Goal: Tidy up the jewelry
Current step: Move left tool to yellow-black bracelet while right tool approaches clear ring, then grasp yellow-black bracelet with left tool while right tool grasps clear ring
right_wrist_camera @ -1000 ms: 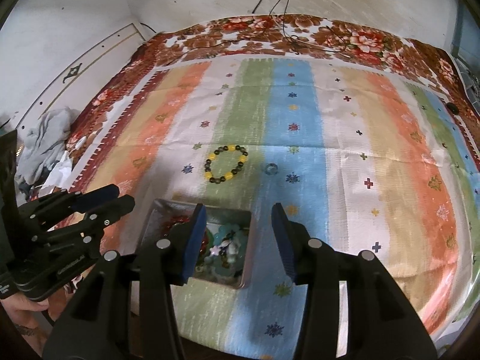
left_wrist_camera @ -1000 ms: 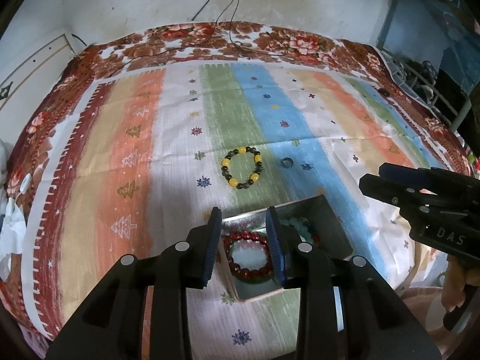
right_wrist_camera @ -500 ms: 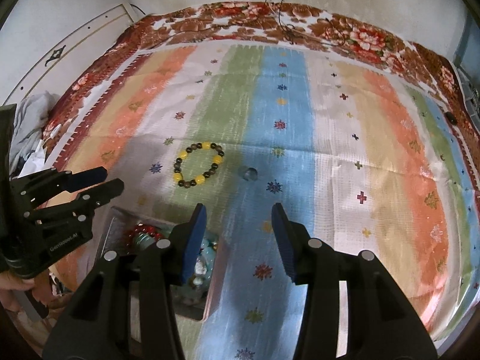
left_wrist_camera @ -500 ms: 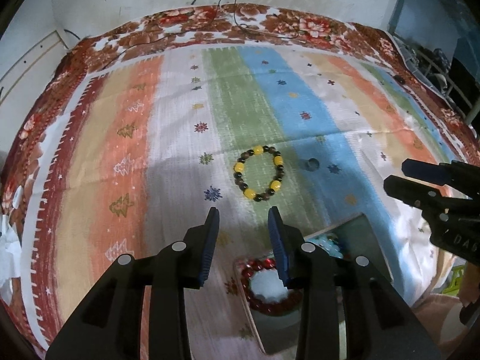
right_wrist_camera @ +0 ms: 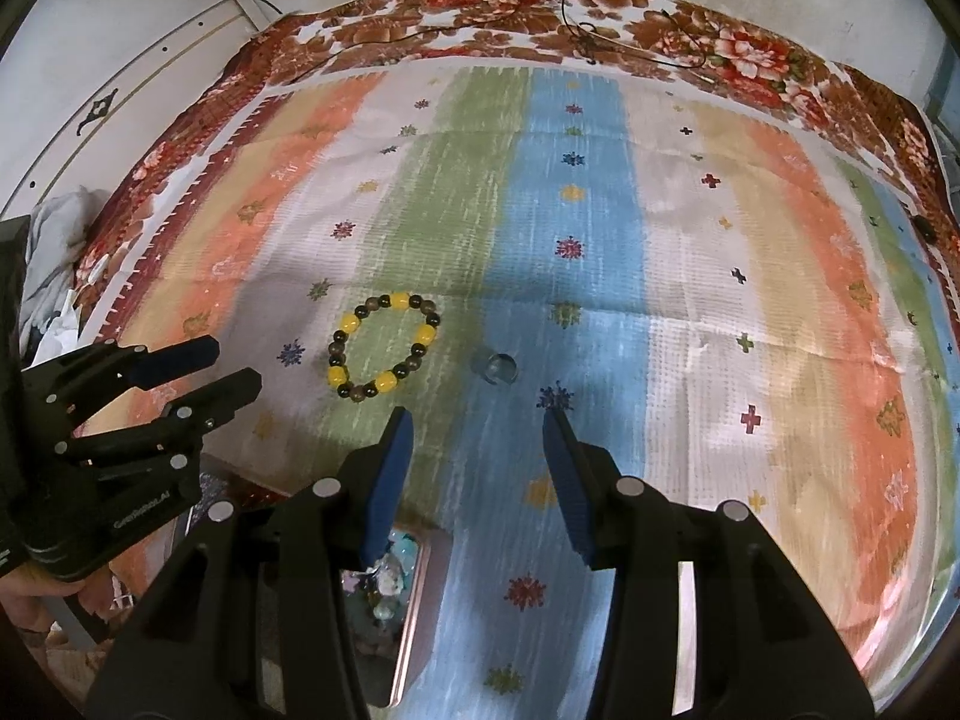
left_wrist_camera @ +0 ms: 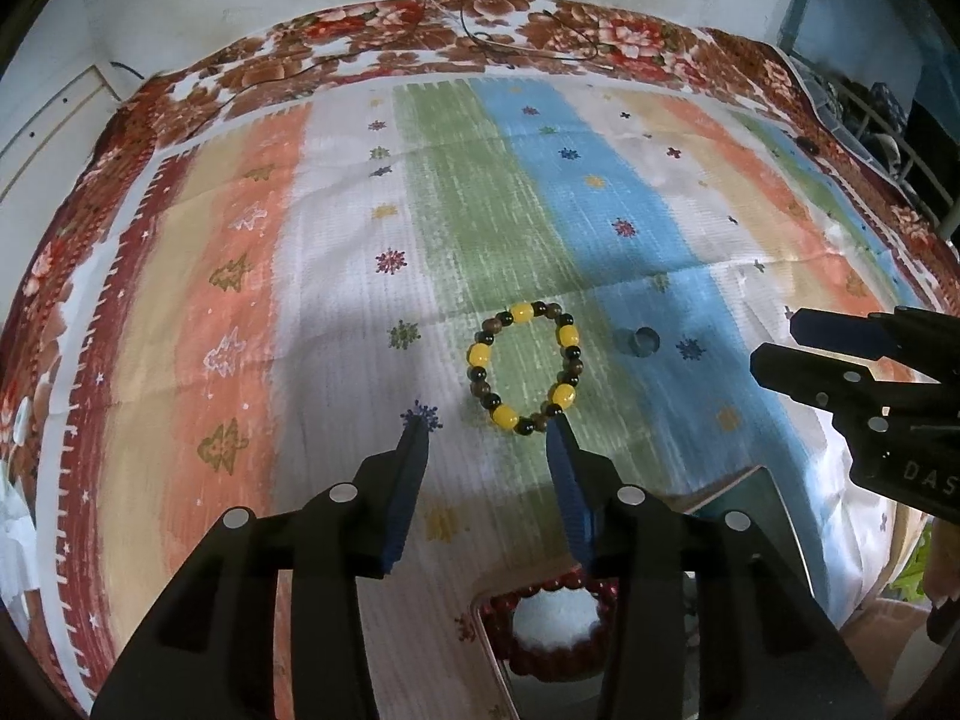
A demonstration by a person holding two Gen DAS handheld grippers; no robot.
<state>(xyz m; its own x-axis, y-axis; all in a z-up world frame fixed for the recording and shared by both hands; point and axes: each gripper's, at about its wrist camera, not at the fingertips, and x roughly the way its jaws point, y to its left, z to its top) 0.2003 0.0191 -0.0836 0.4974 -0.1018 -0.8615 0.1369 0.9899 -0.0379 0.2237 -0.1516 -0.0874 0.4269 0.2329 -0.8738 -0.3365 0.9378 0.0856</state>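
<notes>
Your left gripper (left_wrist_camera: pixel 487 427) is spreading its fingers with nothing between them, its tips just short of the beaded bracelet (left_wrist_camera: pixel 524 365) lying flat on the striped cloth (left_wrist_camera: pixel 336 276). Your right gripper (right_wrist_camera: pixel 478 420) hangs parted and empty near the small ring (right_wrist_camera: pixel 501 367). The tray (left_wrist_camera: pixel 774 501) sits beneath both.

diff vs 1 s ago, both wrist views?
Both grippers advanced across the striped cloth, off the jewelry tin and toward the yellow-and-dark bead bracelet and the small ring. The left gripper now sits just short of the bracelet, its jaws opening, empty. The right gripper is open, empty. Bracelet, ring and tin contents unmoved.
</notes>
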